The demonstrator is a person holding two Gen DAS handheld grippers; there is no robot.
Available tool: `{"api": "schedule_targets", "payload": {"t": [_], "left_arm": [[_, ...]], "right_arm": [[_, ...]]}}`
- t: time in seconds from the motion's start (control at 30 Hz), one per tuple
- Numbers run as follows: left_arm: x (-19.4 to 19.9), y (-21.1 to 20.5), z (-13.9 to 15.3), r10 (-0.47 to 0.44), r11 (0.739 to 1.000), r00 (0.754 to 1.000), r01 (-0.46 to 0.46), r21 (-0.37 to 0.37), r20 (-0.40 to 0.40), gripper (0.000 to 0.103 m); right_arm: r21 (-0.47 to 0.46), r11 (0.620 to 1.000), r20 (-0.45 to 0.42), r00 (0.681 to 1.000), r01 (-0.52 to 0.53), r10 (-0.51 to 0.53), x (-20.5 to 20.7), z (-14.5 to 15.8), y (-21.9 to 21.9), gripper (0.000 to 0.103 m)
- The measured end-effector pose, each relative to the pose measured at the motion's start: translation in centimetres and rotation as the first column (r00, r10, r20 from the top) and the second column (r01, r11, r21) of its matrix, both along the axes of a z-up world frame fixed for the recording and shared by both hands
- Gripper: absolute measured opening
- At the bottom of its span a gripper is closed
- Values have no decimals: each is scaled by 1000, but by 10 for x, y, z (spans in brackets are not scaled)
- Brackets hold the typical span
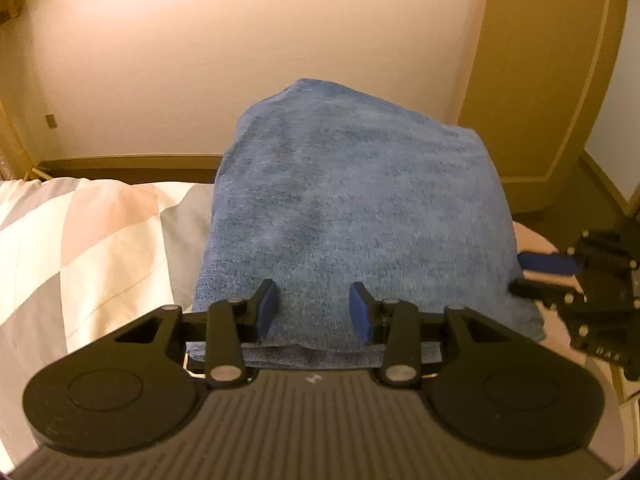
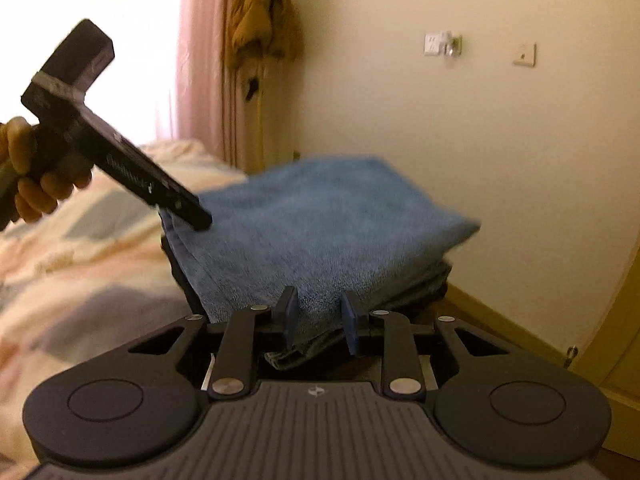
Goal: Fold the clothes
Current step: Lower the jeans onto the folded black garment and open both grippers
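A folded pair of blue jeans (image 1: 352, 200) fills the middle of the left wrist view, its near edge bunched between the blue pads of my left gripper (image 1: 313, 310), which is shut on that thick fold. In the right wrist view the same jeans (image 2: 328, 224) sit as a layered stack with a hem hanging below. My right gripper (image 2: 318, 314) is shut on their near edge, denim pinched between its pads. The left gripper (image 2: 192, 216), held by a hand (image 2: 28, 176), meets the stack's left edge. The right gripper (image 1: 536, 276) clamps the stack's right edge.
A bed with a pink, white and grey patterned cover (image 1: 88, 248) lies under and left of the jeans. A cream wall (image 1: 240, 60) and a brown door (image 1: 560, 80) stand behind. A pink curtain (image 2: 200, 60) and a hanging brown garment (image 2: 260, 12) are at the far side.
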State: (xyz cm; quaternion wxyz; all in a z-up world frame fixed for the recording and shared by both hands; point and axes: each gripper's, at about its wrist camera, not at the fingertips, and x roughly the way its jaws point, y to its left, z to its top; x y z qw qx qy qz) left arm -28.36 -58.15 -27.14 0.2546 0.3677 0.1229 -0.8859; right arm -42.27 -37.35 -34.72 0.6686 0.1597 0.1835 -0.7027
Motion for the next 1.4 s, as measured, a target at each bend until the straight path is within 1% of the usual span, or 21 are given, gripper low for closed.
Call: {"api": "schedule_targets", "payload": {"t": [0.07,0.17,0.27,0.33,0.4,0.47,0.5,0.6,0.67,0.7,0.77,0.8,0.87,0.93,1.0,1.13,1.23,1.27,1.3,1.33,1.4], "left_arm": [[2,3,7,15,1000,1000,-15,10,-16,34],[2,9,11,22,1000,999,-21,16,-44,34],[-1,27,17,1,1000,998,-1,-6,-62,34],[-6,41,18,-17,1000,996,18,14,-83,34],[-14,57,18,-37,999,994,40,20,-101,34],[-23,70,15,-59,997,991,64,38,-122,34],[-30,77,12,-72,996,989,78,44,-127,34],[-46,92,-5,-72,997,993,74,16,-89,35],[-51,96,-17,-58,998,995,60,14,-77,37],[-52,99,-22,-57,998,996,57,7,-71,37],[-56,108,-29,-66,997,997,64,-38,-47,37],[-58,112,-31,-65,997,997,63,-52,-36,37],[-62,118,-35,-60,995,998,59,-76,-16,37],[-66,119,-36,-36,996,999,36,-77,-7,37],[-71,121,-28,0,997,1000,1,-79,17,37],[-69,131,4,84,992,995,-79,-97,48,37],[-58,144,33,148,984,988,-143,-103,45,47],[-54,149,42,168,982,985,-162,-100,48,53],[-49,154,49,189,978,980,-183,-98,57,55],[-45,160,56,210,974,976,-203,-97,65,56],[-33,169,66,248,967,965,-242,-80,80,61]], "right_arm": [[30,1000,0,1000,-6,6,-2,2,-5,27],[80,997,2,1000,-4,3,-5,18,-15,27],[36,999,41,999,23,-25,-17,46,-13,28],[-16,999,40,999,38,-37,-31,59,-13,28],[-49,998,36,998,49,-47,-45,67,-27,28],[-61,996,34,998,60,-58,-61,68,-44,28],[-64,996,29,998,62,-60,-70,68,-53,28],[-51,998,4,999,43,-43,-92,59,-75,28],[3,1000,-8,1000,16,-16,-102,44,-87,29],[31,1000,-19,1000,1,0,-105,35,-89,29],[55,998,-44,999,-27,30,-107,17,-86,31],[52,998,-43,999,-30,32,-109,11,-82,31],[39,999,-7,1000,-25,25,-114,4,-78,30],[37,999,-16,1000,-26,27,-114,-2,-77,30],[47,999,-31,999,-27,29,-113,-3,-79,30],[89,996,-27,999,-15,18,-110,15,-80,32],[79,997,10,1000,11,-11,-107,48,-70,54],[66,998,30,999,21,-23,-106,61,-64,54],[55,998,47,998,34,-37,-105,74,-55,54],[51,997,69,996,51,-54,-103,85,-41,57],[53,995,125,988,84,-90,-97,103,-12,66]]}}
